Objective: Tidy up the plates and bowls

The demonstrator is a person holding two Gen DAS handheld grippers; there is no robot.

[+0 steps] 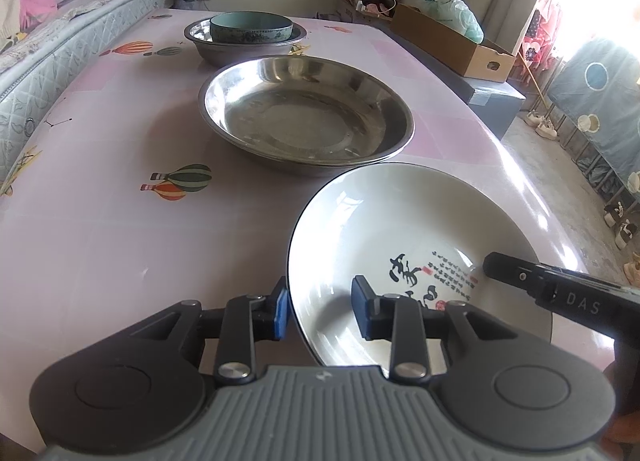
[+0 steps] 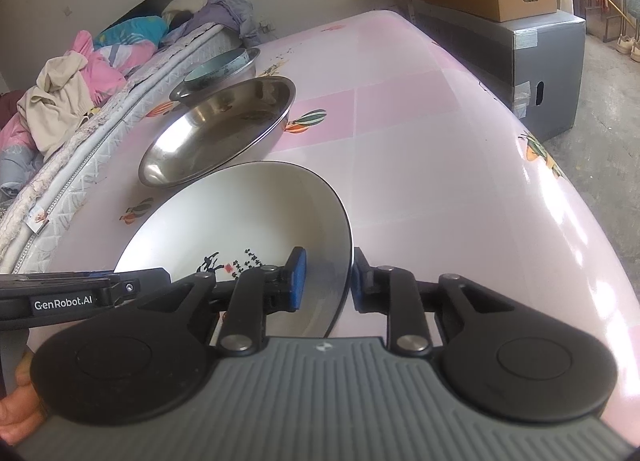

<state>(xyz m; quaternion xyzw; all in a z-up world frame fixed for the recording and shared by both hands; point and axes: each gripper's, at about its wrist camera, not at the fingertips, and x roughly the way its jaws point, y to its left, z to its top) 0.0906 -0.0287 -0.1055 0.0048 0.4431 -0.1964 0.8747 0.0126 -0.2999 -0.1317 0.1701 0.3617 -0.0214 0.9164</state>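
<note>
Both tongs astride white plate rim, pads clear.

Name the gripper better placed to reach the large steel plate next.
Probably left: the large steel plate lies straight ahead of the left gripper; from the right gripper it sits leftward, beyond the white plate.

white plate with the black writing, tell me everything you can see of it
The white plate looks like glazed ceramic, shallow and round, with a thin dark rim and black calligraphy with small red marks inside. It sits on the pink table just in front of the steel plate. The left gripper and right gripper each straddle its rim on opposite sides, pads not pressing it.
</note>
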